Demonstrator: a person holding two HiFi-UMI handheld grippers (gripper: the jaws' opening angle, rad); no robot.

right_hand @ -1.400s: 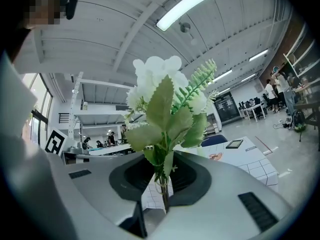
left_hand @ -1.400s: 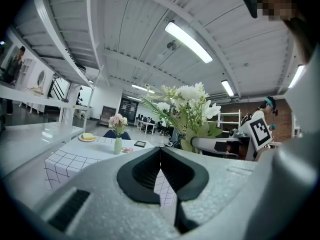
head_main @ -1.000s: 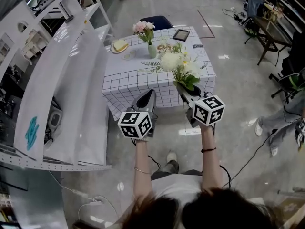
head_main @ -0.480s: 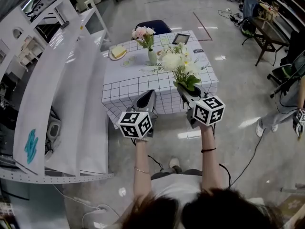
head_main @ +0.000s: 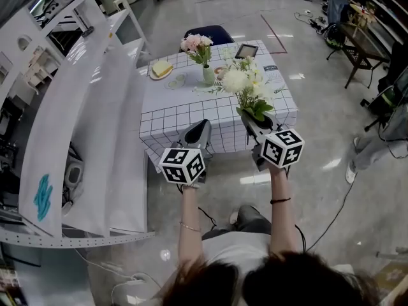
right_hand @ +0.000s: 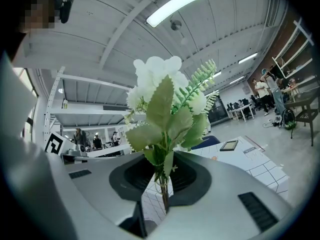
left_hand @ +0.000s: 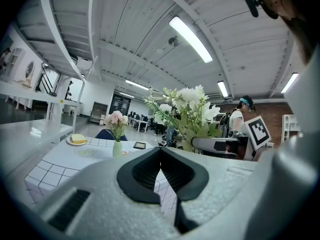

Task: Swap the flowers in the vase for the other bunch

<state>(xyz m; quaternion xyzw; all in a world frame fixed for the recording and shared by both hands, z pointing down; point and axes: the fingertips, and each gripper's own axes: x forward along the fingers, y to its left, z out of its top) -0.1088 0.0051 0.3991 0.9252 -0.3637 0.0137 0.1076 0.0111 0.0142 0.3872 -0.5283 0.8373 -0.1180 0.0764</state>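
I had the right claw [head_main: 248, 118] clamped on the thin green stems of the replacement bunch of white artificial flowers with fern leaves [right_hand: 162, 94], which stood upright from the jaws with the blooms directly above them. The left claw [left_hand: 160, 151] was fully closed on nothing, level beside the right one and just to its left. Ahead of both claws, well apart from them, stood the table under a white cloth with a black grid [head_main: 191, 113]. On it, roughly straight ahead of the left claw, the small pale vase [head_main: 208, 74] held the pink flower bunch [head_main: 197, 43], and a plate with something yellow [head_main: 160, 69] sat further left. I judged this as the approach, with the new bunch in hand, nothing swapped yet and the vase occupied. The next move, as I saw it, called for closing the distance to the table, opening the empty left claw around the pink stems just above the vase neck, and lifting them straight up. A slanted pull could tip so light a vase. Only then could the white bunch go in.
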